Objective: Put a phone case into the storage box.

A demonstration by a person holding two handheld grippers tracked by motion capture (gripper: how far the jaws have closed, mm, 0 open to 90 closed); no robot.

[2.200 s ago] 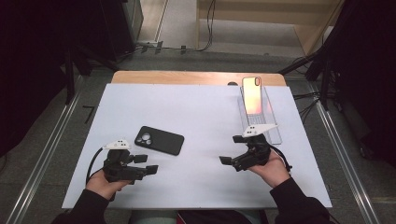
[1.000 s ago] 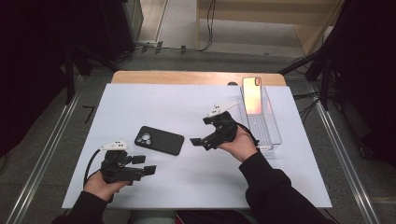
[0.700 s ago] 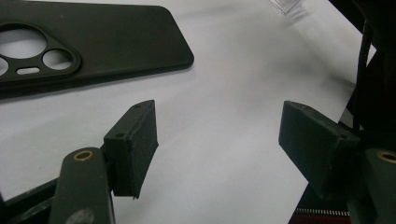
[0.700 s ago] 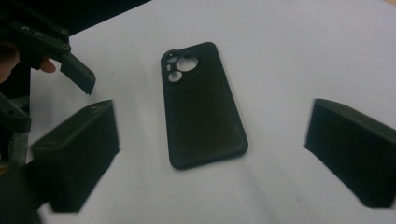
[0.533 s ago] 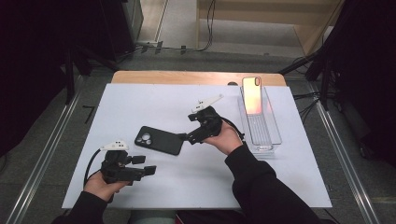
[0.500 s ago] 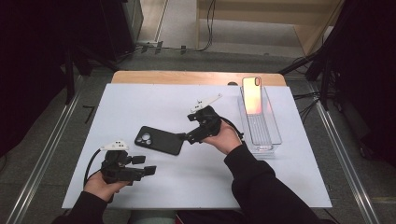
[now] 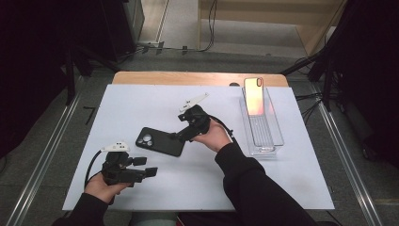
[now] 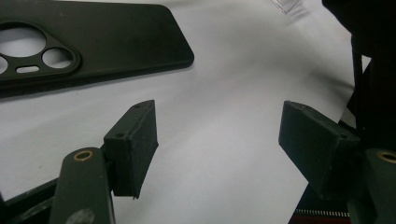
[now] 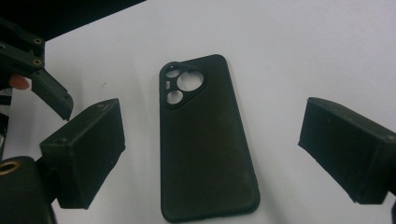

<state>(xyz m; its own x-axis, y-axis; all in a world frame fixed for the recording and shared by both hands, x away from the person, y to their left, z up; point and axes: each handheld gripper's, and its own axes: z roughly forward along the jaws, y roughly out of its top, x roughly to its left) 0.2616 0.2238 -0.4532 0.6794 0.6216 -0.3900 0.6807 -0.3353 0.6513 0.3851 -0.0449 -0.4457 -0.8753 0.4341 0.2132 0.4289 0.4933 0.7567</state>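
black phone case (image 8: 88, 42) cut off at left gripper view's edge, clear tray's (image 7: 277, 141) contents indistinct

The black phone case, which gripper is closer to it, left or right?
Right. The right gripper hovers at the black phone case's right end, jaws open around it without touching. The left gripper sits nearer the table's front edge, apart from the case.

White worktop (image 7: 141, 101) with a wooden far edge, flanked by metal rails (image 7: 40, 165); grey floor (image 7: 183, 21), cables (image 7: 209, 28), dark surroundings.
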